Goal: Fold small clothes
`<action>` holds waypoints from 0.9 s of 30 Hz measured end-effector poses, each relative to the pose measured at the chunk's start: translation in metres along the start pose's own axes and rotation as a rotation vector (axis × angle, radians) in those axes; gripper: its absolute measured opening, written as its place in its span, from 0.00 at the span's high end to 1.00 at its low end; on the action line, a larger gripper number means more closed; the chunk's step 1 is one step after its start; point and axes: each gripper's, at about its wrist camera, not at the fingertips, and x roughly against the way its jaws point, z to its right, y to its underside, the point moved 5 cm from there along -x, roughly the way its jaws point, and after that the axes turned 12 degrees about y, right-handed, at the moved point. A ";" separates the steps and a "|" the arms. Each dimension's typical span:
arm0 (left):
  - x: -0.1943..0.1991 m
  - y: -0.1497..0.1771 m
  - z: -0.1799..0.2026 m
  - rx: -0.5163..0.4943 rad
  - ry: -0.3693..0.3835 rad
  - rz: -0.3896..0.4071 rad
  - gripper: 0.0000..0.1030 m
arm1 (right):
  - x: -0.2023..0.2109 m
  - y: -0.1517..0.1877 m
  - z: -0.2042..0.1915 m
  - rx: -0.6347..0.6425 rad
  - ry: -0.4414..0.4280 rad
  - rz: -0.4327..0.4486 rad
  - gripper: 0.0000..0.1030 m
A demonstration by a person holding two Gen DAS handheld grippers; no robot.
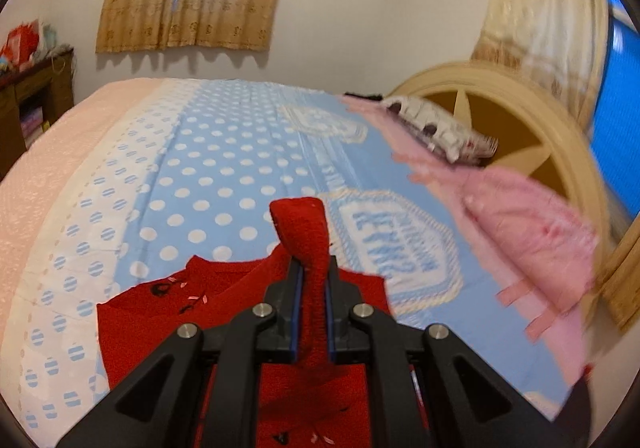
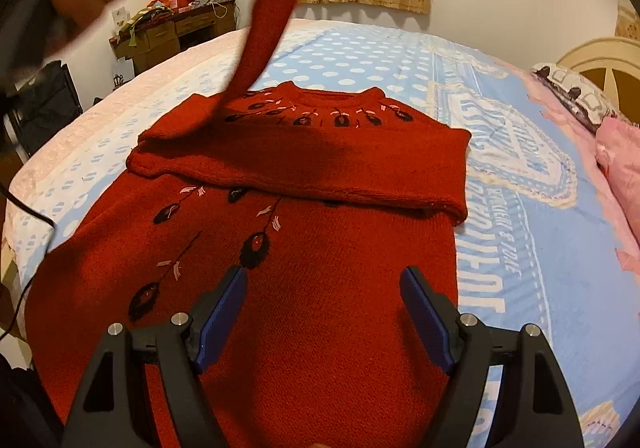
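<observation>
The left claw is clenched on the sweater's raised sleeve. The right claw hangs released over the body. The sleeve should land flat across the chest, unwrinkled.

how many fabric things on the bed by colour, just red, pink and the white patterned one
red: 1, sweater, sleeve clamped in the left gripper
pink: 1, bedding heap
white patterned: 1, pillow
total: 3

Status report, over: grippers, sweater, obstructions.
Left gripper shut on red sweater sleeve, lifted. Right gripper open above sweater body. Other sleeve already folded across chest. Nothing obstructing.
</observation>
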 end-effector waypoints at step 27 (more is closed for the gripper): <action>0.035 0.152 -0.138 -0.210 -0.358 -0.216 0.23 | 0.010 -0.019 0.068 -0.194 -0.038 -0.099 0.23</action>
